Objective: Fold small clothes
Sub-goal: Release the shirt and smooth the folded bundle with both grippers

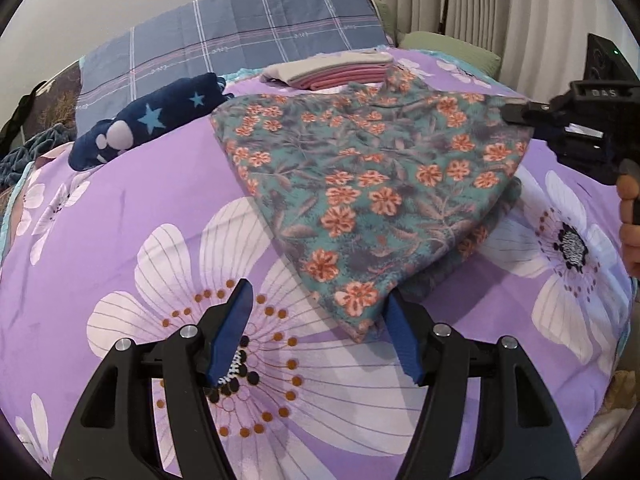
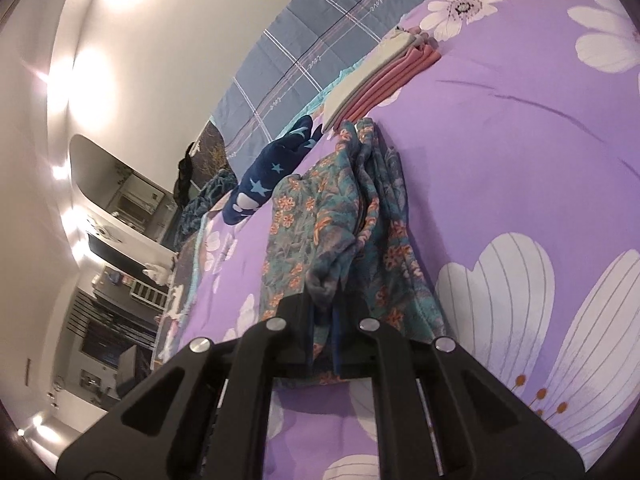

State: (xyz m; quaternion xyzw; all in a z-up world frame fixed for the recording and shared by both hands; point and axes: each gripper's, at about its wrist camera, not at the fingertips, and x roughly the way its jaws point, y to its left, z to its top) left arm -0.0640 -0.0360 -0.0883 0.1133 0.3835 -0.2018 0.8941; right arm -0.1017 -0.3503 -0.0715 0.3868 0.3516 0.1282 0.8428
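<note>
A teal garment with orange flowers [image 1: 380, 184] lies partly folded on the purple flowered bedspread [image 1: 120, 220]. Its near corner points between the blue pads of my left gripper [image 1: 318, 290], which stands open just above the bed without pressing on the cloth. At the right edge of the left wrist view, my right gripper [image 1: 516, 114] is shut on the garment's far right corner and holds it lifted. In the right wrist view the bunched floral garment [image 2: 320, 216] is pinched in the right gripper [image 2: 326, 300], and its pads are hidden by the cloth.
A folded pink and grey stack [image 1: 332, 70] sits behind the garment. A navy star-print piece [image 1: 148, 124] lies at the back left, in front of a blue plaid pillow [image 1: 240, 32]. A hand [image 1: 630, 216] holds the right gripper. Curtains [image 1: 500, 8] hang behind.
</note>
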